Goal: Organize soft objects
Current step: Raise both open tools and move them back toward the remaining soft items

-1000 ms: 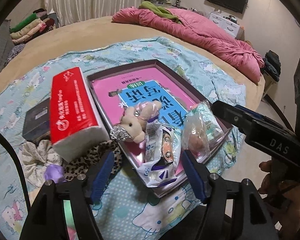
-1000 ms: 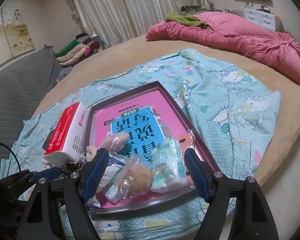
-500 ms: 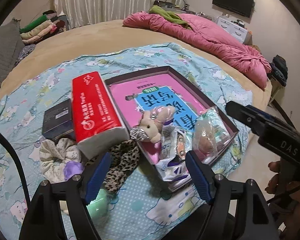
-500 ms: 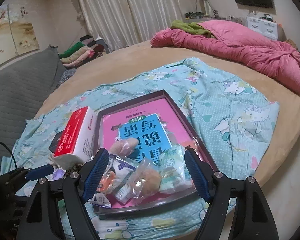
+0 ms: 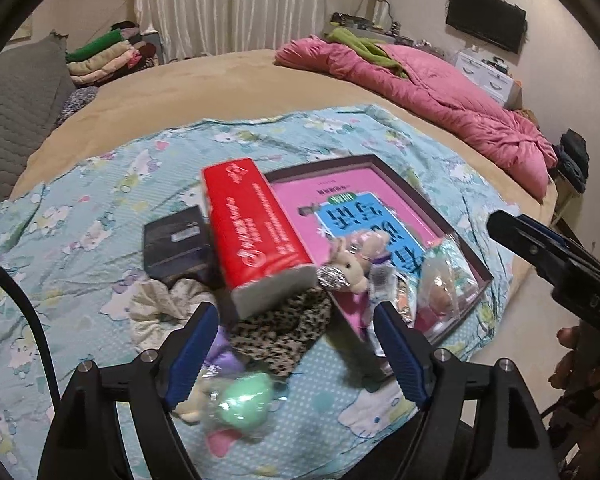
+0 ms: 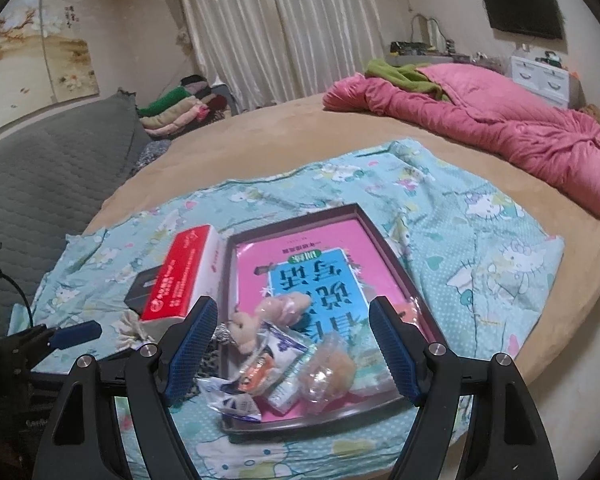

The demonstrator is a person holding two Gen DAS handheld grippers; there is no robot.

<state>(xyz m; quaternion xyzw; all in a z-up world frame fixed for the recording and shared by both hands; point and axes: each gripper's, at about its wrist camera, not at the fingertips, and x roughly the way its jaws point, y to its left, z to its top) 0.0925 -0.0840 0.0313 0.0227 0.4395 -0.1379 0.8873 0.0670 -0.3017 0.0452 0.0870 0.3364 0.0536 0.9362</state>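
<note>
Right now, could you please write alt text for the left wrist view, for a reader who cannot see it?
The open left gripper hovers over a leopard-print scrunchie on a cartoon-cat sheet. Beyond lie a red tissue pack and a tray holding a small plush toy and snack packets.

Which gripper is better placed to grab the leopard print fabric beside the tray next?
Probably left. The left gripper is open with the leopard print fabric right between its fingers, while the right gripper faces the snack packets in the tray.
</note>
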